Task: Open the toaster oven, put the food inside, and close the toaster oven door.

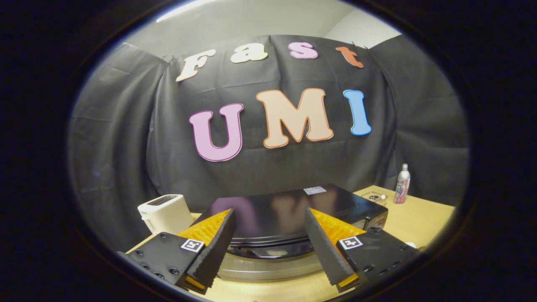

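Note:
The toaster oven (289,201) is a black box with a glossy top and stands on a wooden table (419,218), just ahead of my fingers. I look down over its top from the front. A curved silver band (268,268) along its upper front edge lies low between my fingers; I cannot tell whether the door is open or shut. My gripper (268,209) is open, its fingers spread wide over the oven's front edge with nothing between them.
A white pop-up toaster (164,213) stands on the table left of the oven. Beyond the oven's right corner are a small clear container (374,196) and a slim silver bottle (402,184). Black cloth walls close the booth behind and at both sides.

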Motion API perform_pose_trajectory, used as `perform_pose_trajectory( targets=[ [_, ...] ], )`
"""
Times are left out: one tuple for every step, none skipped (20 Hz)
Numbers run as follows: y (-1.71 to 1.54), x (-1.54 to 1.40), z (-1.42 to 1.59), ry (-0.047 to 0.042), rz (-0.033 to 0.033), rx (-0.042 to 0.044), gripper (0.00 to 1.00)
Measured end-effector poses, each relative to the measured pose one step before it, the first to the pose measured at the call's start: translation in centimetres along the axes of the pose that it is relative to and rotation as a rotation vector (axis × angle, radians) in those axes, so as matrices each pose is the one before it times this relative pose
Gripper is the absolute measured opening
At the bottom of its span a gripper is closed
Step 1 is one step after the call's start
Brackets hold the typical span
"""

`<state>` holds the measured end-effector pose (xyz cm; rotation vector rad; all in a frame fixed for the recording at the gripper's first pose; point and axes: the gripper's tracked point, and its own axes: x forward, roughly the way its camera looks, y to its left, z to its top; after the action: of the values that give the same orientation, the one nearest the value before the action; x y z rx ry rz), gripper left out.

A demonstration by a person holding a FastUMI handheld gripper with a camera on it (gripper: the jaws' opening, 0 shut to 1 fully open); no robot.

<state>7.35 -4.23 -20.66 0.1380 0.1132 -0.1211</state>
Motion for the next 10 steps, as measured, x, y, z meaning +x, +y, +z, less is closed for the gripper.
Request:
perform_pose_trajectory(
  targets=[
    [0.101,0.263,-0.235,0.00123,0.00591,0.01475,0.98],
    [-0.045,0.292,-0.152,0.00386,0.00242,0.00929,0.98],
    [-0.356,0.052,-0.409,0.00239,-0.0081,0.0016,0.98],
    [-0.317,0.121,-0.244,0.00459,-0.0079,-0.00362,0.98],
    [-0.236,0.079,-0.542,0.00783,-0.00783,-0.00458,0.98],
    [-0.202,0.115,-0.42,0.00851,-0.0061,-0.00413,0.98],
    [-0.17,-0.189,0.279,-0.01855,-0.00973,-0.00715,0.98],
    [-0.379,0.326,-0.174,-0.00941,-0.00994,-0.00685,0.98],
    [-0.231,-0.066,-0.05,-0.00454,-0.00992,-0.01332,0.98],
    [-0.25,-0.052,0.217,-0.01081,-0.00537,-0.0095,0.98]
  ],
)
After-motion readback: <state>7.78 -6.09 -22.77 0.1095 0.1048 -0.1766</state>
